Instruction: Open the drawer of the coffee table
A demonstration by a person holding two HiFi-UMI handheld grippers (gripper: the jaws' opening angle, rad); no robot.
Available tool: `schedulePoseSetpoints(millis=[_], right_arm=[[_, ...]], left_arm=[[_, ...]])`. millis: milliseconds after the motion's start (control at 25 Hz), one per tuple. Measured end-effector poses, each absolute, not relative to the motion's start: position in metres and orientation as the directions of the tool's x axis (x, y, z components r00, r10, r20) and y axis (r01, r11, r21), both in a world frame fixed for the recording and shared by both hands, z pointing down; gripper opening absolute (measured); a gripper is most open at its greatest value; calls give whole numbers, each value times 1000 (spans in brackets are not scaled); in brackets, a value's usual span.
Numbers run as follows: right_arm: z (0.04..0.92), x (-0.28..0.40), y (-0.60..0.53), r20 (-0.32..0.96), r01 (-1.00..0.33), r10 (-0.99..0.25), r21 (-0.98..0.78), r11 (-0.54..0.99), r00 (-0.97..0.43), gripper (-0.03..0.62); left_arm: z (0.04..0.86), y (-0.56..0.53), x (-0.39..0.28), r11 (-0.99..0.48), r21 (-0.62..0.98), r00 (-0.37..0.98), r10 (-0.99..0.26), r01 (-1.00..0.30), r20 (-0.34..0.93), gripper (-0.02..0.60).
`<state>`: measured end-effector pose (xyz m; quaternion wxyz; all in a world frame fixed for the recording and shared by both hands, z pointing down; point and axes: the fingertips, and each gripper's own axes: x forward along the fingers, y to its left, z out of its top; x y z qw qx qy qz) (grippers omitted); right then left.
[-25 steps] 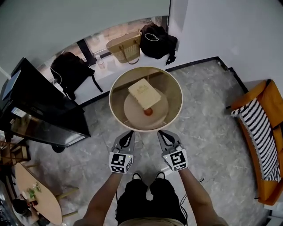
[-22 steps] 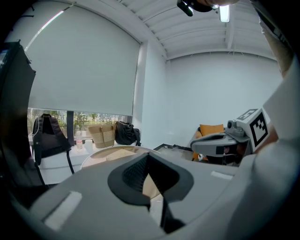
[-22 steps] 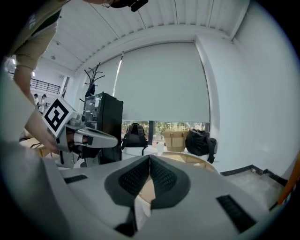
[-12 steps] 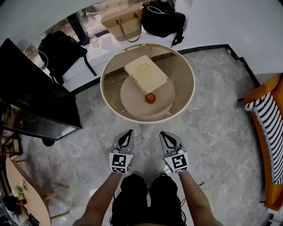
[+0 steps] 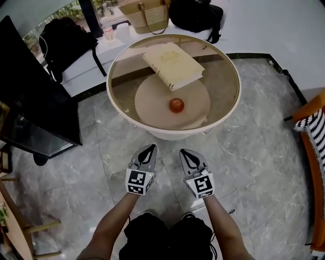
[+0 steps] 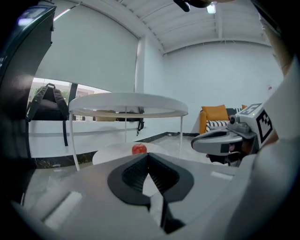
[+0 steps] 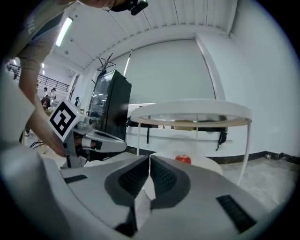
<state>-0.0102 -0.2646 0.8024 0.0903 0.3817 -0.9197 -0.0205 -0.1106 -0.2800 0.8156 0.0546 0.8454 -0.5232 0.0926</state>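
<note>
Head view showed the round coffee table (image 5: 170,135) ahead of both grippers, untouched. Jaws of the left gripper (image 5: 149,148) and right gripper (image 5: 184,152) were pressed together, empty. An apple (image 5: 176,105) lay on its lower shelf (image 5: 151,101).

Table top (image 5: 219,68): glossy clear glass, cream rim
Floor (image 5: 101,152): polished grey marble
My jaws: matt grey plastic, ribbed black pads (image 6: 135,174)

- One coffee table (image 5: 172,134) is standing at upper centre.
- One book (image 5: 173,65) is lying there.
- One apple (image 5: 176,105) is sitting just below it in the frame.
- Three bags are resting along the top edge: woven bag (image 5: 147,15), black bag (image 5: 195,14), backpack (image 5: 63,43).
- Two claws are showing at lower centre: left claw (image 5: 150,148), right claw (image 5: 184,152).
</note>
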Motion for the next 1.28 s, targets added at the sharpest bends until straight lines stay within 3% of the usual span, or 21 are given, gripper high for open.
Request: schedulePoseSetpoints(millis=[280,640,1000,1160,1280], right_arm=[[855,-21,-259,160,-647,-666,159,746,-729,8],[898,1,-284,129,-759,-761,72,647,-636,8],[895,-3,-293,132,-787,-792,101,609,-596,6],[892,-8,-290,126,-781,-790,123,613,-600,8],[894,-12,-288,130,-762,-776,146,630,-617,7]], left_arm=[[866,-278,-118,-426,-29,413,-890,-904,193,6],[914,-289,-132,-390,66,396,-898,-918,192,6],[946,-298,-127,-336,176,371,-900,-925,229,6],[955,-301,-119,-335,352,423,-880,-874,214,6],[960,-305,-107,-340,575,498,-856,-744,138,9]])
